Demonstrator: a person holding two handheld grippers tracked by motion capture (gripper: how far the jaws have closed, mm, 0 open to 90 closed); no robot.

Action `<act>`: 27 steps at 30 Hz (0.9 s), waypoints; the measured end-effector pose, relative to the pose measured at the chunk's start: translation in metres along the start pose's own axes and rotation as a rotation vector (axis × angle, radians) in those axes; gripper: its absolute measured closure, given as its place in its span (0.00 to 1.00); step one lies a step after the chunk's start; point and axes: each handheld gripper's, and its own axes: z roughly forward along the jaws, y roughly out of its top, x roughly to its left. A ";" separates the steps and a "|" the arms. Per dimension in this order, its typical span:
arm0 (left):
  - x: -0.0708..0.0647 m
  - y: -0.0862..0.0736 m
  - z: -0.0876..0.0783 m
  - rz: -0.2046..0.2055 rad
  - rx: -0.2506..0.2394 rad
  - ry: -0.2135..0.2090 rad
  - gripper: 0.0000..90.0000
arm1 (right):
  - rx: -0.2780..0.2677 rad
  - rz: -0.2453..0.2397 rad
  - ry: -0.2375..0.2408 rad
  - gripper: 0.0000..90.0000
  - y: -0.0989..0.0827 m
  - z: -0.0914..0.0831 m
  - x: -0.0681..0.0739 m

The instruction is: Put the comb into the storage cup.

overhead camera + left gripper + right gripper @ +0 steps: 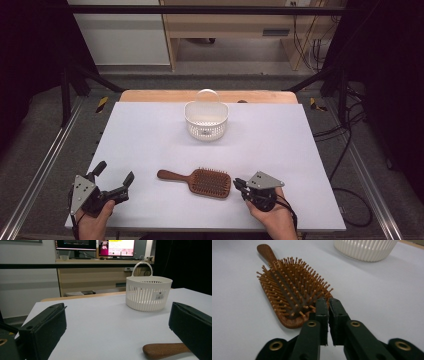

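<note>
A wooden paddle hairbrush (197, 181) lies bristles-up near the front of the white table (150, 135), its handle pointing left. A white slotted basket (206, 120) with an upright loop handle stands at the middle back. My left gripper (115, 172) rests at the front left, jaws wide open with nothing between them. In the left gripper view (117, 312) the brush handle (165, 350) ends near the right jaw, with the basket (148, 293) beyond. My right gripper (237, 183) is shut on nothing, with its tips (328, 303) at the brush head's (292, 295) right end.
A wooden strip (150, 95) runs along the table's far edge. Metal rails (45, 160) flank both sides, and cables (350, 150) lie on the floor at the right. Behind the table a desk carries monitors (95, 245).
</note>
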 end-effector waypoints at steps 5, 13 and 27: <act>0.000 0.000 0.000 -0.001 0.003 0.003 0.01 | 0.035 0.008 0.016 1.00 0.000 0.004 0.000; 0.000 0.000 0.000 0.000 0.006 0.001 0.01 | 0.084 -0.016 0.054 1.00 0.000 0.016 0.006; -0.003 -0.001 0.001 0.006 0.015 -0.004 0.02 | 0.126 -0.014 0.048 1.00 0.015 0.037 -0.003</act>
